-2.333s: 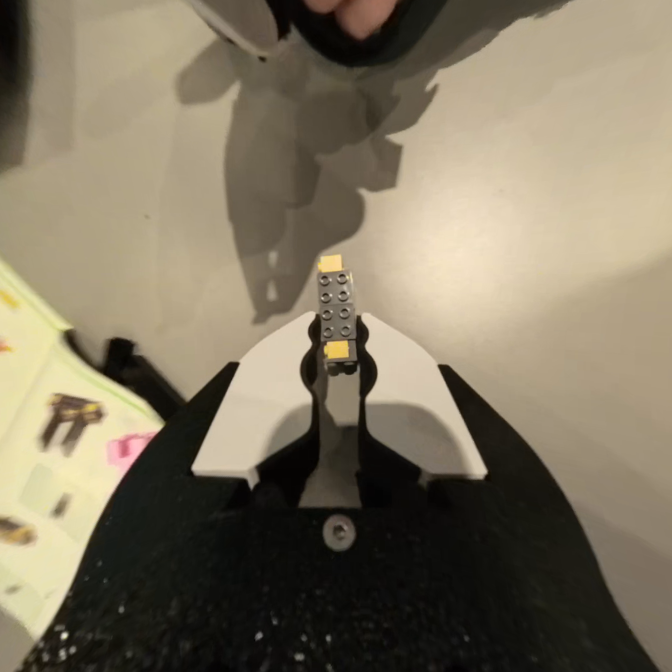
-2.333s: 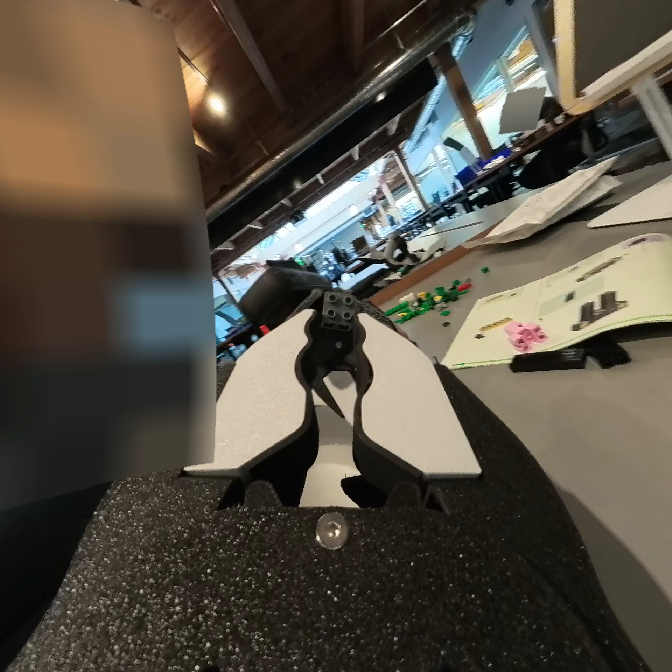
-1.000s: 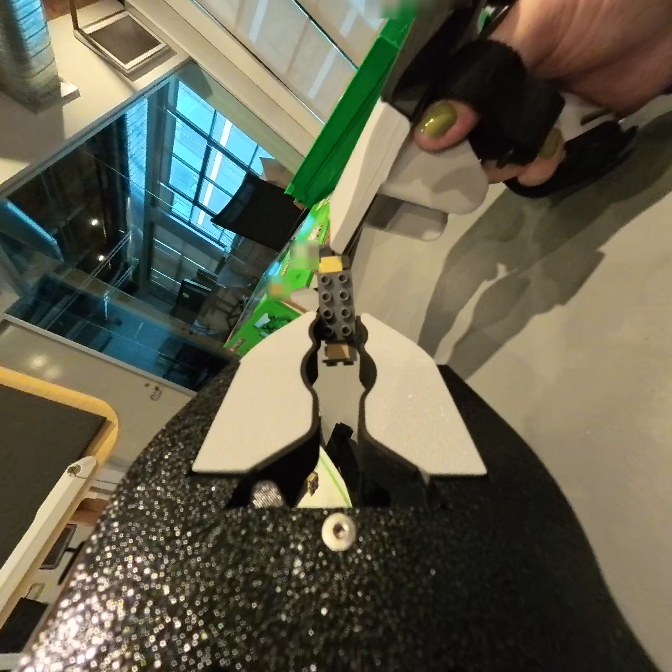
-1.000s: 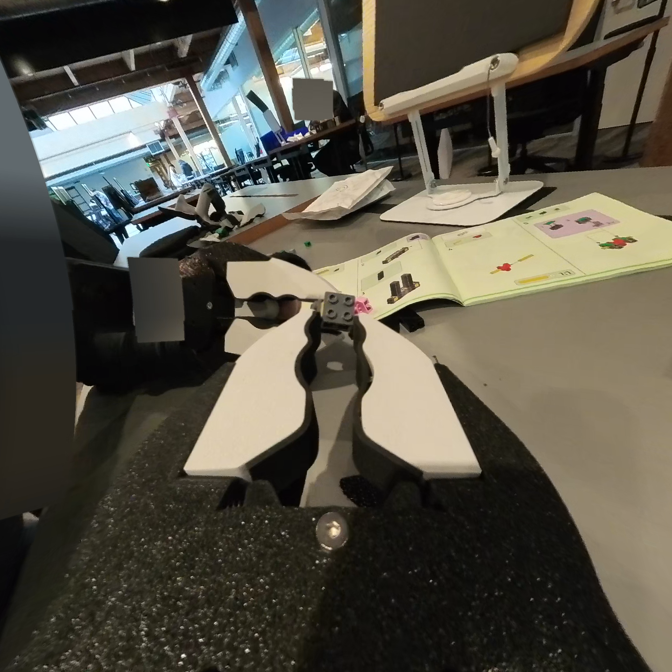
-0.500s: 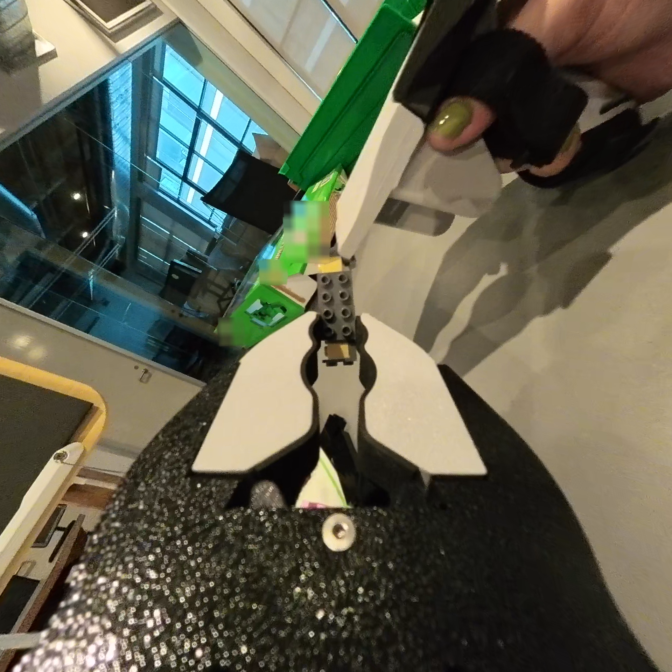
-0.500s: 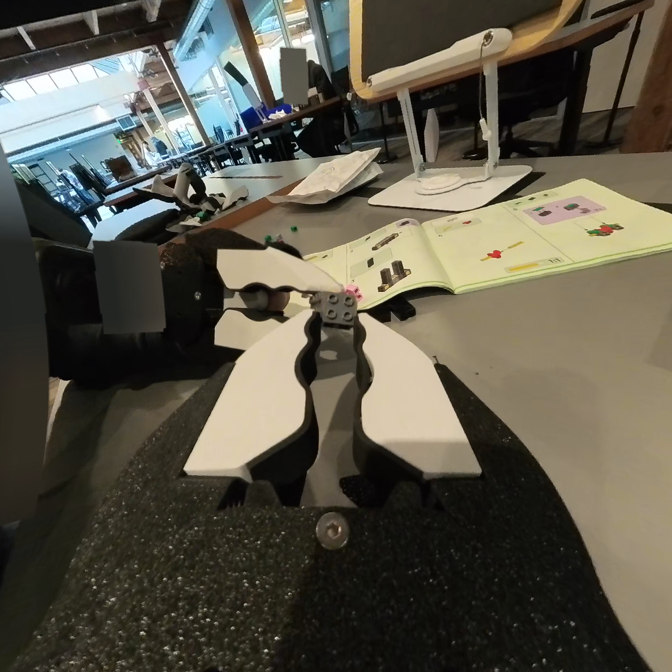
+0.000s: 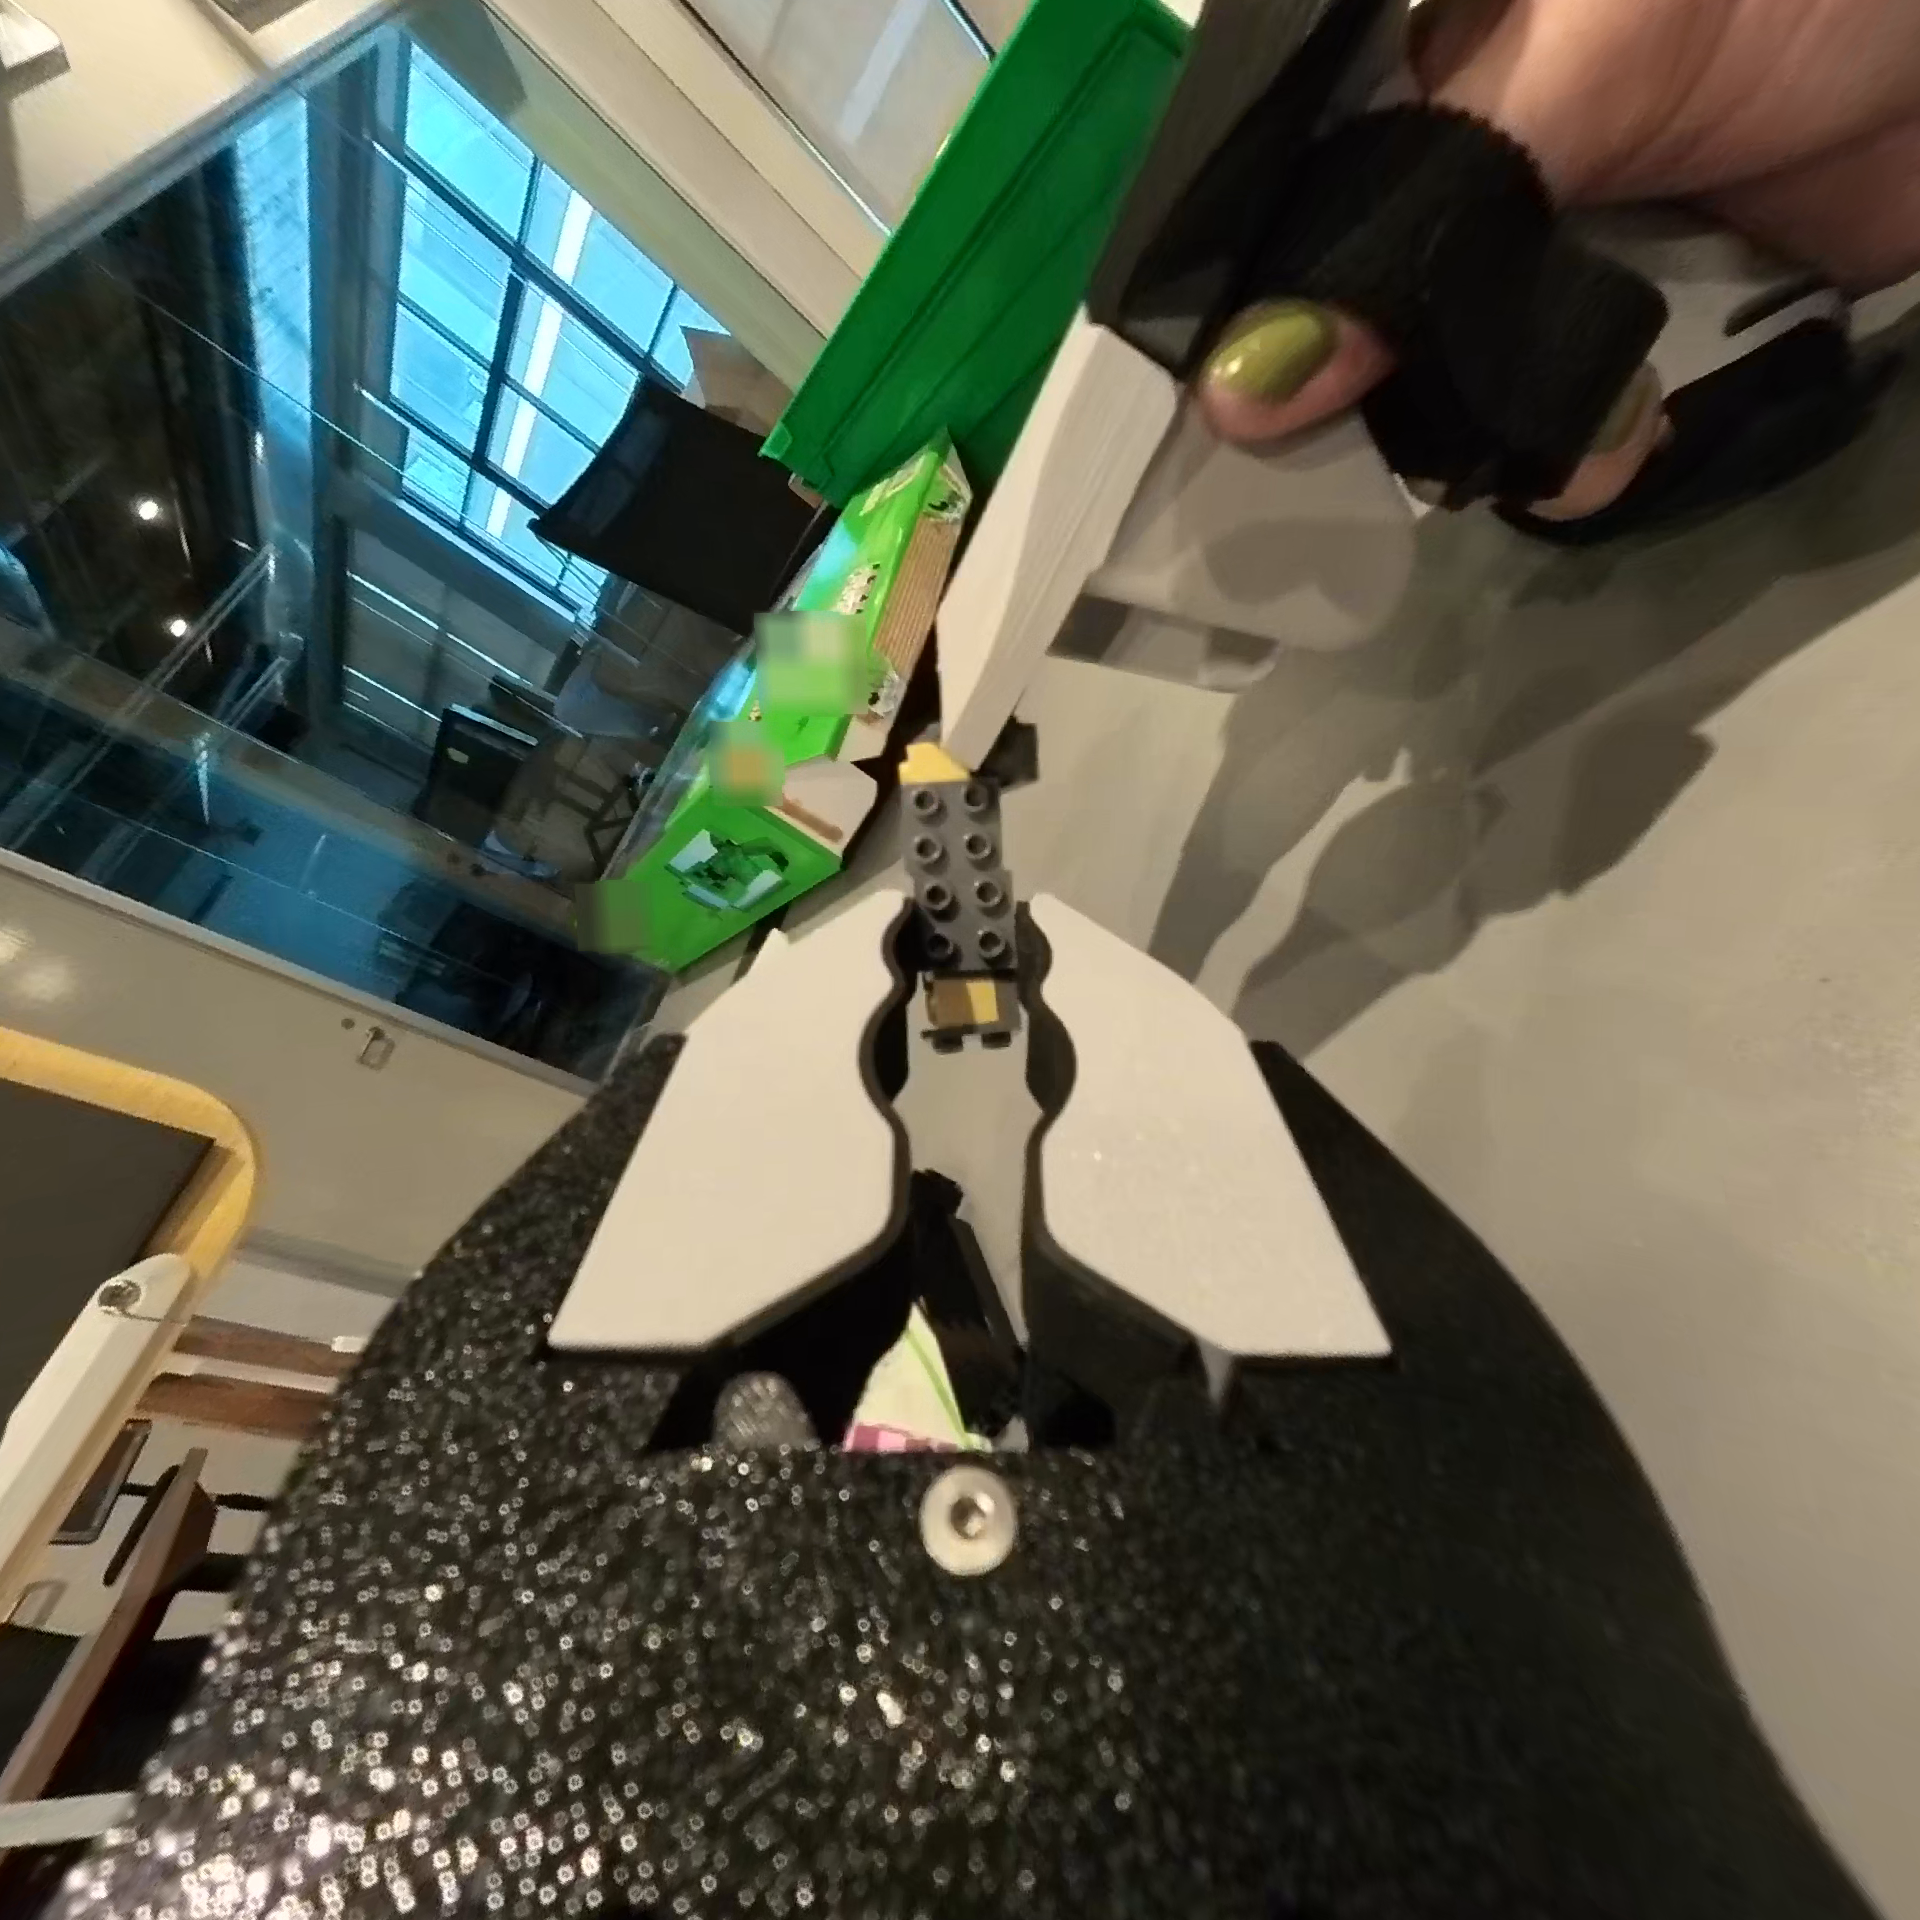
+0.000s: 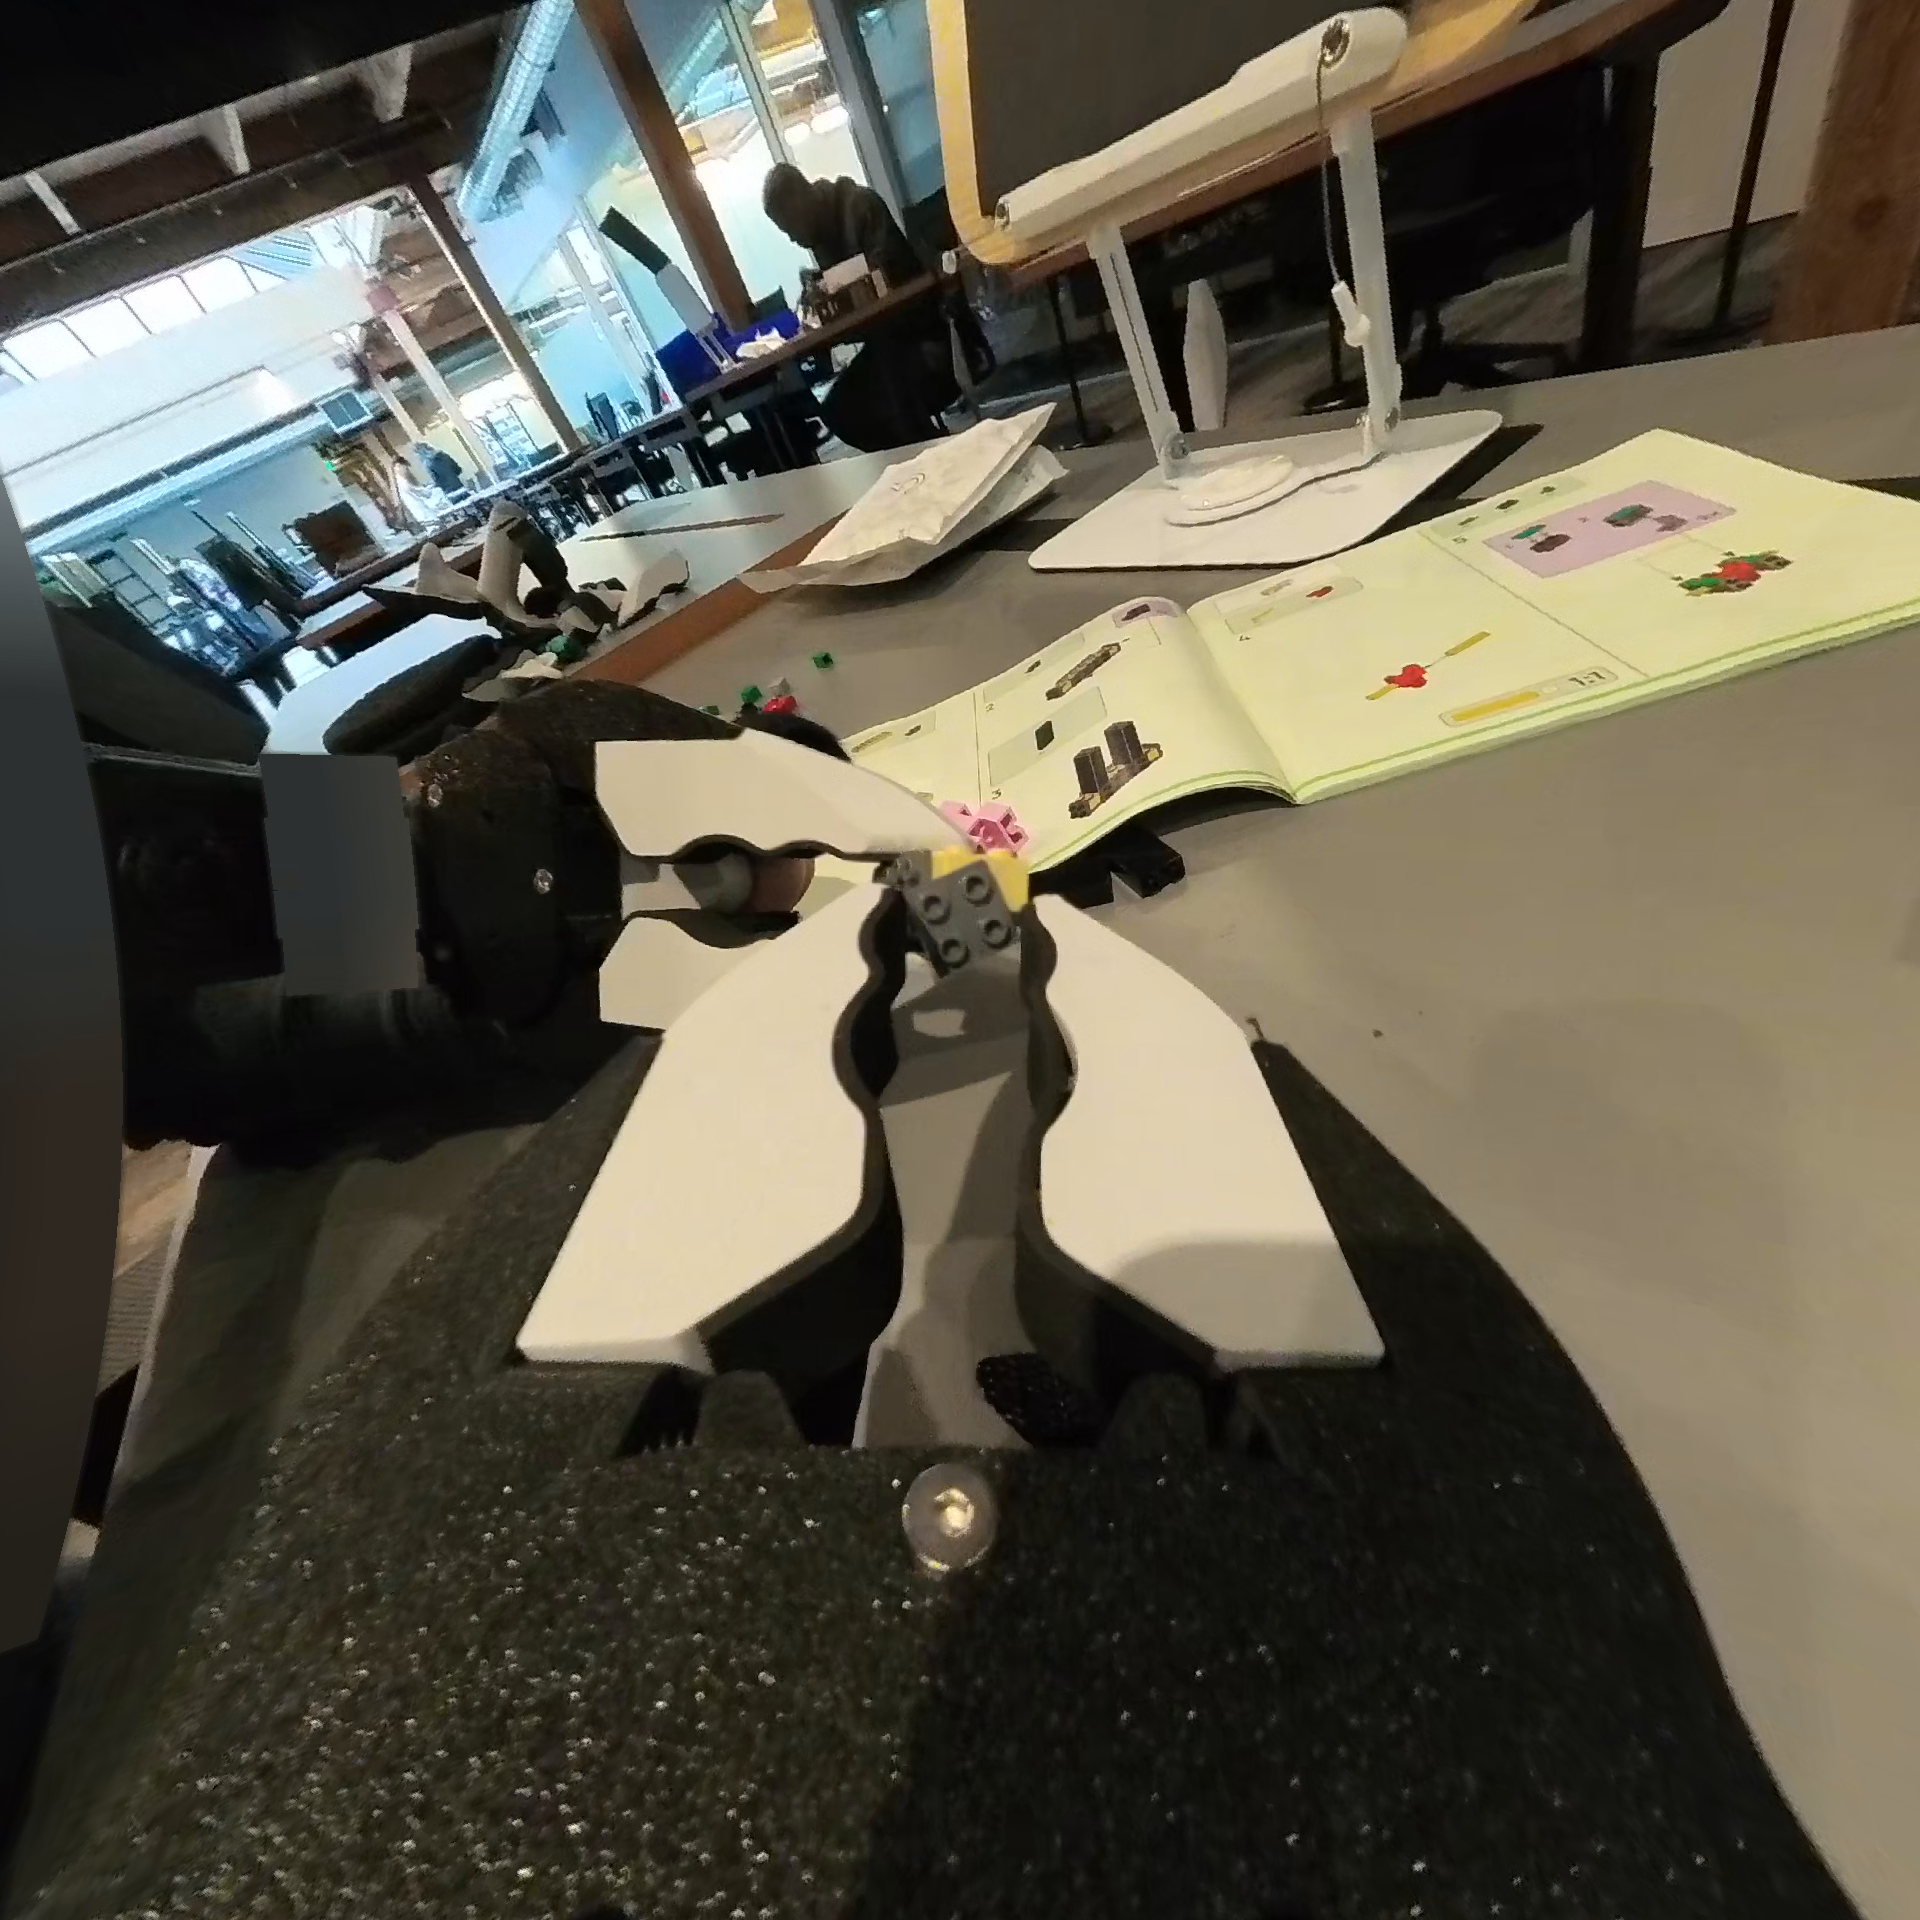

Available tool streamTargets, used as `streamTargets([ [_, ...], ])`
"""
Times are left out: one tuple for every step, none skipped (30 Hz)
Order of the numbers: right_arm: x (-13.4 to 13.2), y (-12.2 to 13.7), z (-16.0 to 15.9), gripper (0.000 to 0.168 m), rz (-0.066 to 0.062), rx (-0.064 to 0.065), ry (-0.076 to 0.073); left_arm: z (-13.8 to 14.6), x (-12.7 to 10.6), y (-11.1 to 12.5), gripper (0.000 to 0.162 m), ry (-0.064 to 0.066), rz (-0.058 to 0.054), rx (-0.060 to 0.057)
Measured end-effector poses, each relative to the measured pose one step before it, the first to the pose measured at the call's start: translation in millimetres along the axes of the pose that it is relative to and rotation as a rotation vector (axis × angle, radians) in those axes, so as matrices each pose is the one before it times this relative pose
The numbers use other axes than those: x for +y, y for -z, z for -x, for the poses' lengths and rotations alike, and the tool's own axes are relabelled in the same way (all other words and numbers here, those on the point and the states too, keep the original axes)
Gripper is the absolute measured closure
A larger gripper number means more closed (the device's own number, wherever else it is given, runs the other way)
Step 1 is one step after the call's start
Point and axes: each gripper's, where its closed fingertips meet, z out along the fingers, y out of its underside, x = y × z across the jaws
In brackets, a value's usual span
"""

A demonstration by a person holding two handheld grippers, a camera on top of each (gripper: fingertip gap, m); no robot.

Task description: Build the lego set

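My left gripper [image 7: 961,935] is shut on a dark grey two-by-four brick [image 7: 958,868] with a yellow piece at each end, held in the air. My right gripper [image 8: 956,914] is shut on a dark grey two-by-two brick [image 8: 961,923]. That brick sits against the far yellow end [image 8: 987,862] of the left's assembly. In the left wrist view the right gripper [image 7: 966,753] comes down from the upper right, held by a gloved hand [image 7: 1455,312]. In the right wrist view one of the left gripper's fingers [image 8: 748,790] reaches in from the left.
An open instruction booklet [image 8: 1455,644] lies on the grey table [image 8: 1558,1039], with a pink piece [image 8: 992,826] and a black piece [image 8: 1138,862] at its near edge. A white lamp base [image 8: 1268,488], a paper bag [image 8: 935,499] and loose green bricks [image 8: 769,696] lie farther back. A green box [image 7: 727,862] stands behind. My two grippers' fingertips are within a few centimetres of each other.
Both grippers lifted and turned toward each other. The right gripper's two-by-two brick has closed in on the far yellow end of the left's assembly and now meets it.
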Motion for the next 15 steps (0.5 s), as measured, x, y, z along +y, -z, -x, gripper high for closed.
streamTargets([
  [0.33,-0.13,-0.54,0.148,0.002,0.001,-0.0064,-0.36,0.46,-0.2,0.145,0.0015,0.0023,0.0035],
  [0.75,-0.13,-0.71,0.148,0.0043,0.0016,-0.0107,-0.6,0.57,-0.27,0.145,-0.0014,0.004,0.0035],
  [0.72,0.11,-0.44,0.149,0.0043,-0.002,-0.01,-0.47,0.47,-0.18,0.145,-0.0053,0.0035,0.0022],
  [0.63,0.4,0.05,0.149,0.0053,-0.006,-0.0063,-0.6,0.23,0.06,0.145,-0.0063,0.0018,0.0021],
  [0.61,0.79,-0.08,0.149,0.0094,-0.0065,-0.0004,-0.96,-0.03,0.07,0.145,-0.0041,0.0013,0.0054],
  [-0.07,1.56,-0.81,0.149,0.0093,0.0,0.0077,-1.41,0.08,-0.05,0.145,-0.0013,0.002,0.0087],
  [-0.19,2.17,-1.9,0.149,0.0105,0.0089,0.013,-1.82,0.18,-0.08,0.145,-0.0001,0.0036,0.0099],
  [0.2,2.53,-2.61,0.149,0.0152,0.012,0.0133,-1.66,0.23,-0.16,0.145,0.0039,0.0045,0.0114],
  [-0.48,3.18,-2.33,0.15,0.0128,0.0096,0.0164,-1.64,-0.57,0.07,0.145,0.0134,0.0008,0.0143],
  [-0.21,3.21,-3.13,0.15,0.0139,0.0129,0.0173,-1.16,-2.07,0.43,0.145,0.025,-0.0057,0.0172],
  [0.85,3.26,-4.48,0.151,0.0217,0.0203,0.0153,-0.15,-3.78,1.09,0.145,0.0341,-0.0114,0.0171],
  [1.66,2.98,-4.78,0.151,0.0245,0.0211,0.0226,0.8,-5.22,1.32,0.145,0.0411,-0.0154,0.0163],
  [4.32,2.36,-4.25,0.151,0.0407,0.0163,0.0297,0.97,-5.51,1.21,0.145,0.0487,-0.0145,0.0211],
  [6.68,1.73,-4.75,0.151,0.0547,0.0206,0.0306,-0.1,-5.15,0.94,0.145,0.059,-0.0109,0.0321],
  [7.51,0.95,-3.85,0.151,0.0541,0.0177,0.0406,-1.31,-5.04,0.73,0.145,0.0676,-0.01,0.0441],
])
